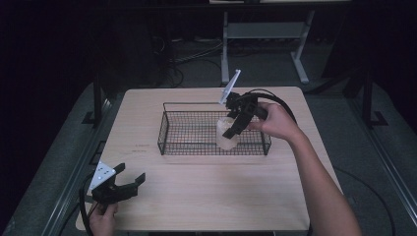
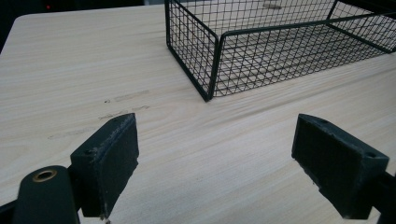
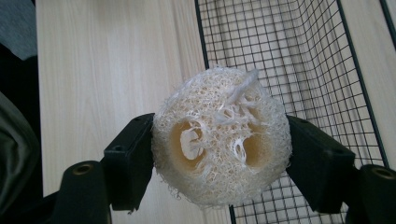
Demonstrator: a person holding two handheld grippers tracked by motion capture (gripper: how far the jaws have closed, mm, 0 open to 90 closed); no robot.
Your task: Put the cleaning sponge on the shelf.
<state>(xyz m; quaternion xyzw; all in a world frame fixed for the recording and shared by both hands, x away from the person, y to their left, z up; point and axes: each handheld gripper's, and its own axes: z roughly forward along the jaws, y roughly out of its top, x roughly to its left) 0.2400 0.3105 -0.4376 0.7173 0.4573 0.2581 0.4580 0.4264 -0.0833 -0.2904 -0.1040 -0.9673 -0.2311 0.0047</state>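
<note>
A pale, fibrous loofah sponge (image 3: 219,135) with round holes in its end is clamped between the two black jaws of my right gripper (image 3: 219,158). Seen from the high view, that gripper (image 1: 231,130) points down and holds the loofah (image 1: 226,136) over the right part of the black wire basket (image 1: 169,125), near its front wall. My left gripper (image 1: 129,179) rests low at the table's front left corner, open, with bare wood between its jaws. In the left gripper view its pads (image 2: 109,161) stand wide apart and the basket's corner (image 2: 208,88) lies ahead.
The wooden table (image 1: 206,196) ends close behind the basket and near my left hand at the front left. A white table frame (image 1: 265,34) and cables lie on the dark floor beyond.
</note>
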